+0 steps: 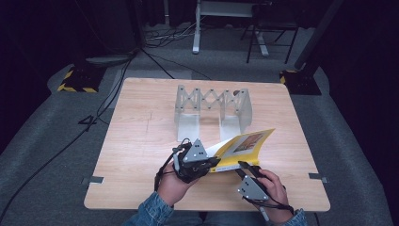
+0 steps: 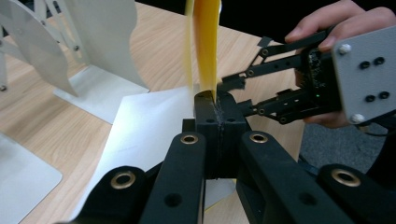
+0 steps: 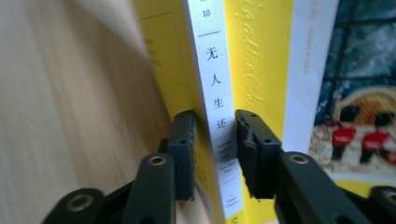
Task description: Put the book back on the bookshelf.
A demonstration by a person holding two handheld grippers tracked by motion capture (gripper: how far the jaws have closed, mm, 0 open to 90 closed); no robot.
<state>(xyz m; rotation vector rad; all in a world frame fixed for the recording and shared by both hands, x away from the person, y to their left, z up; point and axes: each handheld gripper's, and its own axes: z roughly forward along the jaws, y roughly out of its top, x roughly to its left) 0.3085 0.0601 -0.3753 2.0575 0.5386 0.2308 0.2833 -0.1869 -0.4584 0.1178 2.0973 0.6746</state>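
A yellow paperback book (image 1: 242, 146) lies tilted in front of the metal rack, its picture cover facing up. My left gripper (image 1: 215, 162) is shut on the book's near left edge; in the left gripper view the jaws (image 2: 215, 100) pinch the thin yellow cover (image 2: 205, 42), which rises upright. A white page (image 2: 149, 121) lies flat on the table beside it. My right gripper (image 1: 244, 165) is at the book's near edge. In the right gripper view it (image 3: 215, 135) stands open, with the white printed spine (image 3: 212, 88) between the jaws and a gap on the right side.
A folding metal book rack (image 1: 211, 110) stands at the table's middle back, its plates (image 2: 93, 51) close behind the book. The wooden table (image 1: 136, 141) has bare wood on the left. A hand (image 2: 336, 18) holds the right gripper (image 2: 238, 95).
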